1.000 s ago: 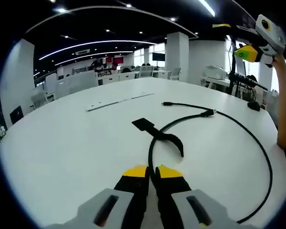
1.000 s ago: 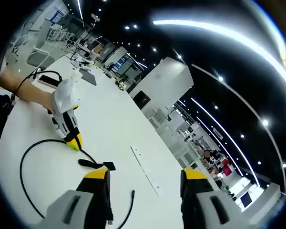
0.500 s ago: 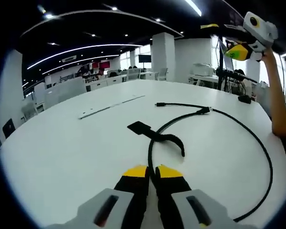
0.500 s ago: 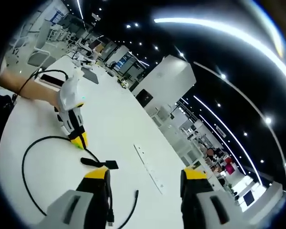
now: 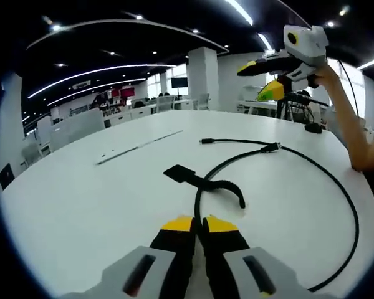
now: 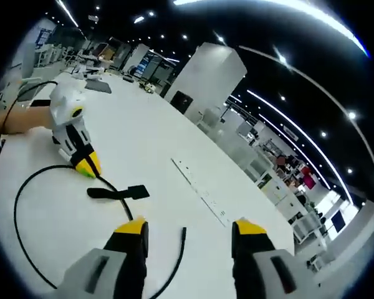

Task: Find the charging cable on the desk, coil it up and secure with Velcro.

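Your left gripper [image 5: 198, 225] sits low on the white desk [image 5: 81, 199], jaws pinched on the black cable [image 5: 324, 168], though the contact point is hard to make out. The cable loops across the desk, its Velcro strap [image 5: 202, 182] lying flat. Your right gripper [image 6: 188, 229] is raised with jaws wide apart.

I see a plain white desk [image 5: 81, 193] under my tongs. The cable [image 5: 336, 187] lying on it is black all along, and so is its Velcro strap [image 5: 202, 182]. My left tongs [image 5: 197, 225] are black with yellow tips on a grey body; my right tongs [image 6: 188, 225] carry the same yellow, black and grey. A thin grey strip [image 6: 199, 193] crosses the white.
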{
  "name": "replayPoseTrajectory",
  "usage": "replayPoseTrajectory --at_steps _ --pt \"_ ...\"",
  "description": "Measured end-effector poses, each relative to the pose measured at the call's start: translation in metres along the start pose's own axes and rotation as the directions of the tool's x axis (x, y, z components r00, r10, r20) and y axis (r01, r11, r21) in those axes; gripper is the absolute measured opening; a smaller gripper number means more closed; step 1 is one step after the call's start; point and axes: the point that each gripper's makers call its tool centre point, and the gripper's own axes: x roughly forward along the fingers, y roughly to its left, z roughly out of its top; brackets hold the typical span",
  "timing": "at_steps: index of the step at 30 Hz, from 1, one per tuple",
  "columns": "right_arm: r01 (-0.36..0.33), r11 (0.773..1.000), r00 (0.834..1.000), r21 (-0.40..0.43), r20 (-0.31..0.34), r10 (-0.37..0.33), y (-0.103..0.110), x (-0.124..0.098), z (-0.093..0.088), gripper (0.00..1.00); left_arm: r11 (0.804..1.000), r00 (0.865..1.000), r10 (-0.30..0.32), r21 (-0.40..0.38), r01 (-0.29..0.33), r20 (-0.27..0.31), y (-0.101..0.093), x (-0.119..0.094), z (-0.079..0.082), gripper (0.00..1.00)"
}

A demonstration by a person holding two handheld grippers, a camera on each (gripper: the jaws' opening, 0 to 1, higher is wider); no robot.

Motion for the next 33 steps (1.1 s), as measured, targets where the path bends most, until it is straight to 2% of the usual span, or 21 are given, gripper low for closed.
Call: replayPoseTrajectory --at_steps 5,11,13,16,19,21,22,25,26,29,33 --pt "-0.021 1.0 0.998 0.014 -0.059 0.022 0.004 0.022 -0.015 0.54 0.999 1.0 -0.009 0.037 0.009 -0.003 -0.002 0.001 0.001 0.06" --pt "-0.035 0.998 0.998 0.043 -0.057 0.037 0.007 0.039 -0.02 0.52 1.0 1.0 -0.017 0.026 0.016 0.015 -0.001 0.003 0.002 0.06" --pt "-0.049 0.997 0.995 0.051 -0.083 0.053 0.01 0.044 -0.027 0.52 1.0 1.0 -0.014 0.02 0.013 0.015 -0.001 0.004 0.003 0.06" --pt "-0.041 0.996 0.994 0.073 -0.097 0.048 0.01 0.055 -0.032 0.52 0.999 1.0 -0.015 0.052 0.014 0.019 -0.004 0.005 0.003 0.06" --pt "-0.052 0.994 0.994 0.099 -0.093 0.061 0.013 0.063 -0.035 0.5 0.999 0.999 -0.024 0.043 0.022 0.043 -0.002 0.005 0.004 0.06" --pt "-0.064 0.993 0.992 0.104 -0.102 0.075 0.016 0.069 -0.041 0.49 1.0 0.998 -0.005 0.011 0.004 0.069 -0.001 0.008 0.006 0.05" --pt "-0.065 0.991 0.991 0.115 -0.107 0.078 0.015 0.072 -0.045 0.49 0.999 0.997 -0.002 0.033 -0.001 0.081 -0.002 0.008 0.006 0.05" --pt "-0.012 0.981 0.992 0.195 -0.124 0.037 0.006 0.078 -0.057 0.44 0.996 0.995 0.012 0.084 -0.02 0.095 -0.005 0.007 0.007 0.03" --pt "-0.013 0.98 0.991 0.201 -0.126 0.039 0.004 0.079 -0.06 0.42 0.995 0.994 0.014 0.093 -0.024 0.105 -0.006 0.007 0.007 0.03" --pt "-0.031 0.973 0.99 0.227 -0.128 0.062 0.007 0.081 -0.067 0.4 0.998 0.993 0.011 0.062 -0.018 0.115 -0.005 0.007 0.008 0.03" --pt "-0.015 0.969 0.988 0.245 -0.142 0.052 0.007 0.087 -0.074 0.4 0.999 0.991 0.01 0.044 -0.015 0.132 -0.004 0.008 0.008 0.03"
